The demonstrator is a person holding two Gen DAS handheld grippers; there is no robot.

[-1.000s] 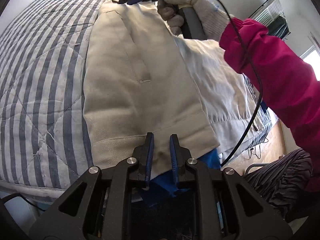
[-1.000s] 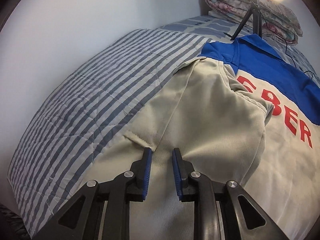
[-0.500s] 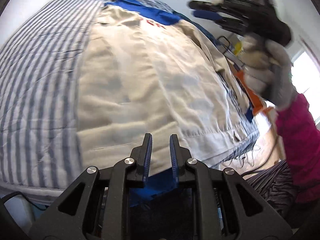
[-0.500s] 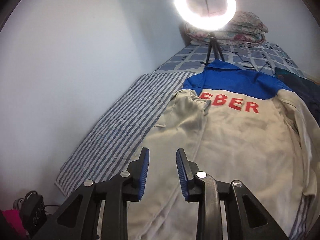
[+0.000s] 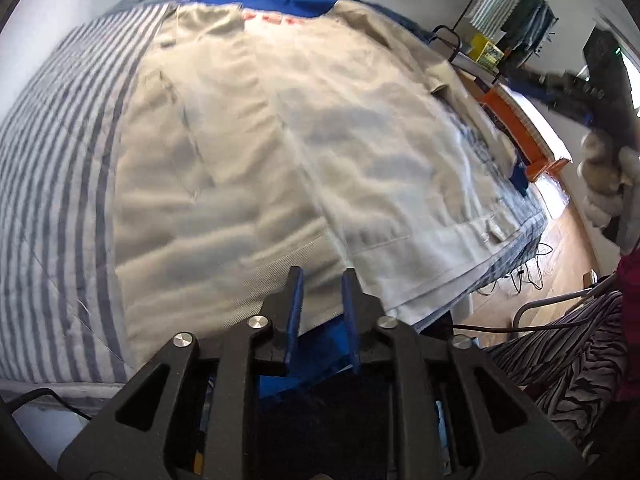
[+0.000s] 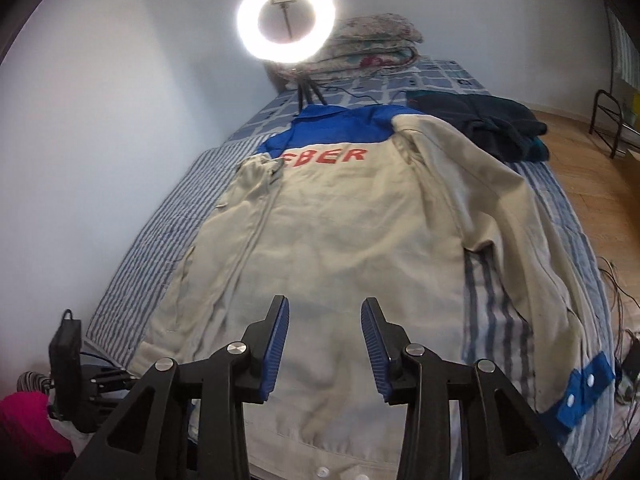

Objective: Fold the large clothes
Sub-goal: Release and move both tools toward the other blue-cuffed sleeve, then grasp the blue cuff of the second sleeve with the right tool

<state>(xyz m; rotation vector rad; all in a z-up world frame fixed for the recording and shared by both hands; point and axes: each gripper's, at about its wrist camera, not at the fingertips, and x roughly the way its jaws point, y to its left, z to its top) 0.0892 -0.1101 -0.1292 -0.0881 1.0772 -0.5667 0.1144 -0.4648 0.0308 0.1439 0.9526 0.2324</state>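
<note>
A large beige jacket [image 6: 340,240] with a blue yoke and red letters lies back-up on the striped bed [image 6: 152,264]. Its left side is folded in over the back; its right sleeve with a blue cuff [image 6: 580,396] lies stretched down the right. The jacket also fills the left wrist view [image 5: 260,152]. My left gripper [image 5: 320,280] hovers over the jacket's hem, its jaws a narrow gap apart with nothing between them. My right gripper [image 6: 324,308] is open and empty, raised above the hem.
A lit ring light [image 6: 286,26] on a tripod stands at the bed's head before folded quilts [image 6: 372,48]. Dark clothes [image 6: 480,124] lie at the back right. Wooden floor [image 6: 592,176], a rack [image 5: 516,4] and cables lie right of the bed.
My right gripper has let go of the folded left side, lifted back over the hem and opened wide. My left gripper stayed at the hem, tilting up.
</note>
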